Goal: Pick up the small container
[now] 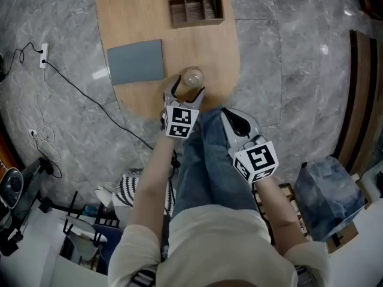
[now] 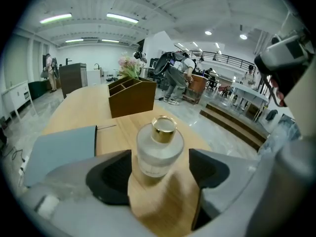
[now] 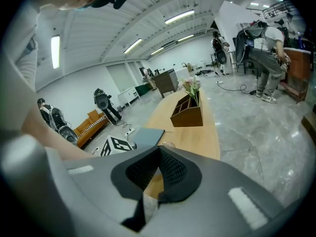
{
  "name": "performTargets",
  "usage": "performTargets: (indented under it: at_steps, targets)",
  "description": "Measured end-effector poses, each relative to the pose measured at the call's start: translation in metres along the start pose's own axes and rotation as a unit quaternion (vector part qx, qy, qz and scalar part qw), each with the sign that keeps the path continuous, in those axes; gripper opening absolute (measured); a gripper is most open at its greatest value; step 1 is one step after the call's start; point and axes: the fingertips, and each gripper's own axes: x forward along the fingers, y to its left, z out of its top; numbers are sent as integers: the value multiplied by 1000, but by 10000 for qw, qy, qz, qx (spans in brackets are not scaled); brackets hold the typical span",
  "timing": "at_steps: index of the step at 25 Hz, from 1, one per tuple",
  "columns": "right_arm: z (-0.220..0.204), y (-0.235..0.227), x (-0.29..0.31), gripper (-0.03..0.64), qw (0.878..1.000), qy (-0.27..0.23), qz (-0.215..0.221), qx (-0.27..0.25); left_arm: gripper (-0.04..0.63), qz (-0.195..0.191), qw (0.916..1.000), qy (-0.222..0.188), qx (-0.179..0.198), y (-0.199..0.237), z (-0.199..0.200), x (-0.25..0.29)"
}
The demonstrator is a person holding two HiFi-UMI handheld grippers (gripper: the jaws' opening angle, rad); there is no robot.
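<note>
The small container (image 1: 192, 76) is a frosted glass bottle with a gold cap (image 2: 163, 124), standing upright near the front edge of the wooden table (image 1: 143, 17). My left gripper (image 1: 187, 92) is open, its two dark pads (image 2: 111, 174) on either side of the bottle (image 2: 159, 152) with a gap on each side. It does not touch the bottle. My right gripper (image 1: 235, 120) hangs off the table's front right corner, above the person's leg. Its pads (image 3: 168, 169) are pressed together, shut on nothing.
A grey mat (image 1: 136, 61) lies left of the bottle. A brown wooden organizer (image 1: 194, 3) with flowers stands farther back on the table. A black cable (image 1: 90, 100) runs over the marble floor at the left. A blue bag (image 1: 326, 196) sits at the right.
</note>
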Motion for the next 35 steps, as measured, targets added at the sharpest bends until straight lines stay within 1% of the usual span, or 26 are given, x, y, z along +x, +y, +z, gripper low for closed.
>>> performTargets:
  at_steps: [5, 12, 15, 20, 23, 29, 35]
  targets:
    - [-11, -11, 8, -2, 9999, 63, -4, 160, 361, 83, 9998, 26, 194, 3, -1, 26]
    - [-22, -25, 14, -2, 9994, 117, -54, 310, 360, 151, 9995, 70, 259, 6, 2, 50]
    - [-22, -27, 16, -2, 9993, 114, -57, 348, 360, 167, 9994, 73, 296, 5, 5, 55]
    - [-21, -28, 16, -2, 9992, 72, -72, 384, 354, 237, 9979, 143, 586, 7, 6, 57]
    - [-17, -27, 15, -2, 9992, 24, -94, 388, 351, 245, 9973, 203, 657, 8, 6, 58]
    - [-7, -19, 3, -2, 9993, -110, -120, 327, 351, 178, 9974, 469, 511, 8, 3, 52]
    - [1, -4, -15, -2, 9990, -308, -207, 236, 350, 147, 9990, 320, 280, -4, 9, 20]
